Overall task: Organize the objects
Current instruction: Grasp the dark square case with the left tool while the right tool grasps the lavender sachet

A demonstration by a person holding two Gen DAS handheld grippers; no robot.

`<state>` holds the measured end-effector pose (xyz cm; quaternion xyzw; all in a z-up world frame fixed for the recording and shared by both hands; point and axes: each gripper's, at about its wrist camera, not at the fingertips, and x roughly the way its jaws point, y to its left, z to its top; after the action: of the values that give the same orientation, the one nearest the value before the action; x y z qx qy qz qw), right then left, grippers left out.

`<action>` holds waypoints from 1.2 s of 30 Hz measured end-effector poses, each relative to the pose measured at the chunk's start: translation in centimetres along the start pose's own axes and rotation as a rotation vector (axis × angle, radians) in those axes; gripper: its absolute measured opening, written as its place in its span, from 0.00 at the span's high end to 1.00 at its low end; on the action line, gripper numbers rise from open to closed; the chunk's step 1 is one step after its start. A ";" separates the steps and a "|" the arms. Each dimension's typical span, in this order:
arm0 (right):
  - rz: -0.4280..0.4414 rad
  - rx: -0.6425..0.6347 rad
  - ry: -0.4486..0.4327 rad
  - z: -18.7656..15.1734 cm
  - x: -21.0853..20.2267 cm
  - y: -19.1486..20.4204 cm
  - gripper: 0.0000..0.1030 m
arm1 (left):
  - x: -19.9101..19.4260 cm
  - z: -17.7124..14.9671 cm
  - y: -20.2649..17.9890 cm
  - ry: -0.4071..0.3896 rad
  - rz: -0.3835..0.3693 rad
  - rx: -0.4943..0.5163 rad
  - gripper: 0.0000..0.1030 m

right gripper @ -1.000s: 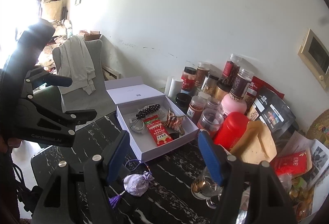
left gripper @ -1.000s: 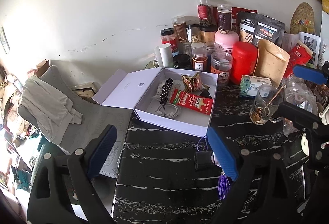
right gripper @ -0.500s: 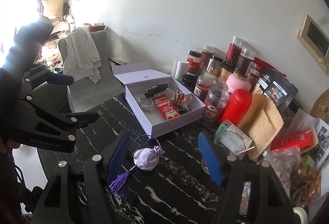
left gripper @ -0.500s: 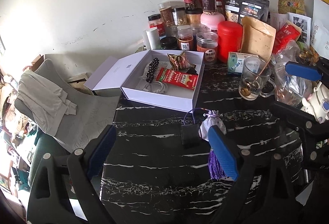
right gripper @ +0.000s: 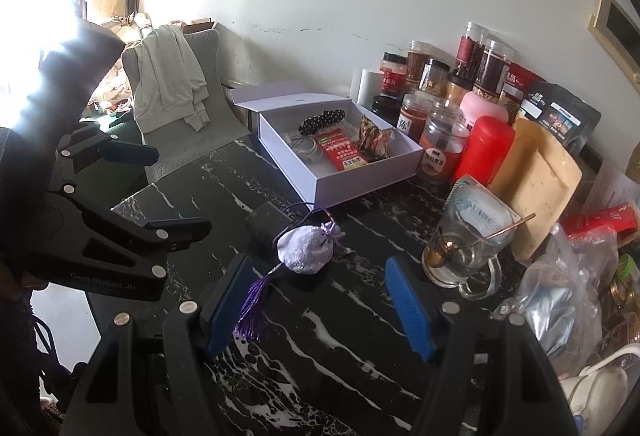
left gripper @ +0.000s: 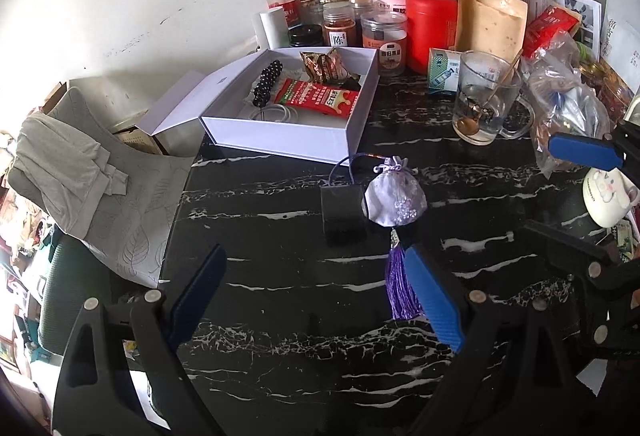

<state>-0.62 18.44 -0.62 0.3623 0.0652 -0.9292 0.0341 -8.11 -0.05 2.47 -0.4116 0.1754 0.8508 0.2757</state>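
A lilac sachet [left gripper: 394, 197] [right gripper: 306, 250] with a purple tassel [left gripper: 402, 286] lies on the black marble table [left gripper: 280, 300], touching a small black box [left gripper: 343, 209] [right gripper: 267, 226]. Behind them stands an open white gift box [left gripper: 288, 139] [right gripper: 360, 179] holding black beads, a red packet, a white cable and a brown wrapped snack. My left gripper [left gripper: 316, 296] hovers open over the table just in front of the sachet, nothing between its fingers. My right gripper [right gripper: 316, 300] is open too, low over the tassel, with the sachet just beyond its tips.
Jars, a red canister [left gripper: 430, 25] and food pouches crowd the back by the wall. A glass mug [left gripper: 486, 97] with a spoon stands right of the gift box; plastic bags and a white cup lie further right. A grey chair [left gripper: 100, 203] with a draped garment stands left of the table.
Both grippers have come down and forward toward the table; the sachet and black box now sit much nearer their tips. Neither gripper's opening has changed and nothing on the table has moved.
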 end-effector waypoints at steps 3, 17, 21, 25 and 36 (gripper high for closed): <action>0.023 0.007 0.018 -0.8 1.0 0.0 0.32 | 1.2 -0.7 -0.3 0.015 -0.038 0.001 0.12; 0.089 0.057 0.100 -2.7 6.3 -1.4 0.32 | 6.3 -1.1 0.2 0.057 -0.082 -0.020 0.12; 0.102 0.069 0.131 -3.0 8.1 -1.8 0.32 | 7.6 -0.6 0.6 0.066 -0.093 -0.024 0.12; 0.109 0.075 0.153 -2.9 9.8 -2.1 0.32 | 8.9 0.1 0.7 0.072 -0.080 -0.013 0.12; 0.157 0.067 0.196 -1.4 13.4 -2.5 0.32 | 11.2 2.1 1.5 0.076 -0.133 -0.006 0.12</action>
<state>-9.86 20.91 -10.49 0.4562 0.0087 -0.8855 0.0882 -15.97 3.48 -5.11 -0.4553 0.1556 0.8148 0.3233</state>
